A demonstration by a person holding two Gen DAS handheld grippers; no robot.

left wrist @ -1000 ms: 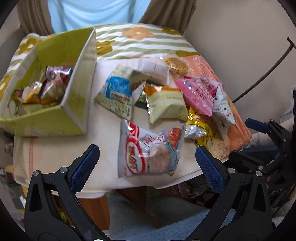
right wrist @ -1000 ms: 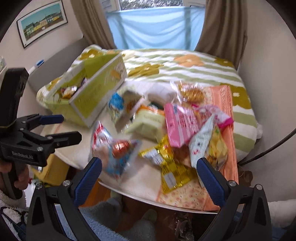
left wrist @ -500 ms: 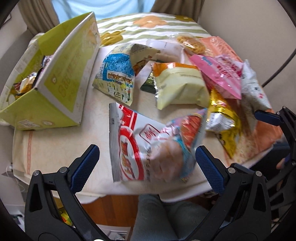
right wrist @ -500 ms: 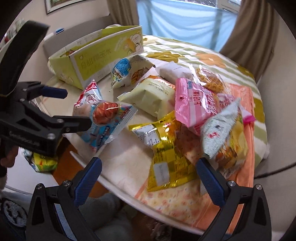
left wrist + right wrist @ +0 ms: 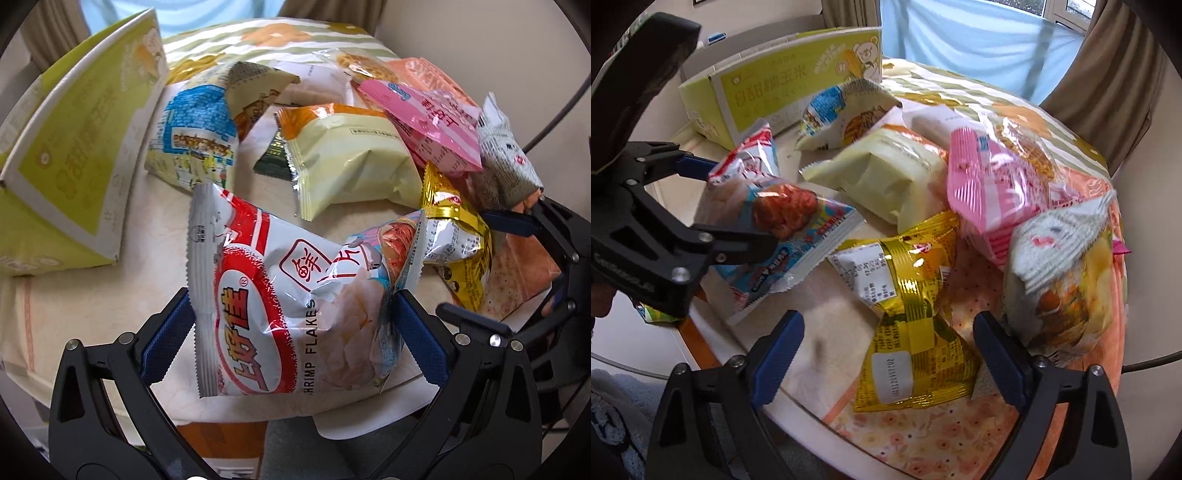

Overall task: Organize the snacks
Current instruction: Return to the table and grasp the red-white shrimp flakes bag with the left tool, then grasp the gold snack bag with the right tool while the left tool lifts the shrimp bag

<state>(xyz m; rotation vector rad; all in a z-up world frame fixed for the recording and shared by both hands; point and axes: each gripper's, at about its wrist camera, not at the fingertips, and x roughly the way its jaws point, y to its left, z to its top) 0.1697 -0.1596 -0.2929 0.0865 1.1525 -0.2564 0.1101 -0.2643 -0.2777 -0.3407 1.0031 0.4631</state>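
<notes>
Shrimp flakes bag (image 5: 295, 306) at near tabletop edge, crosswise between part-open left jaws, pads at its sides; gold packet (image 5: 916, 325) between right jaws, just closing, not gripped

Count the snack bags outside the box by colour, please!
red-and-white bag: 1
blue-and-yellow bag: 1
pale yellow bag: 1
pink bag: 1
gold bag: 1
grey bag: 1
clear bag: 1
white bag: 1
dark green bag, mostly hidden: 1
Total: 9 that I can make out.
</notes>
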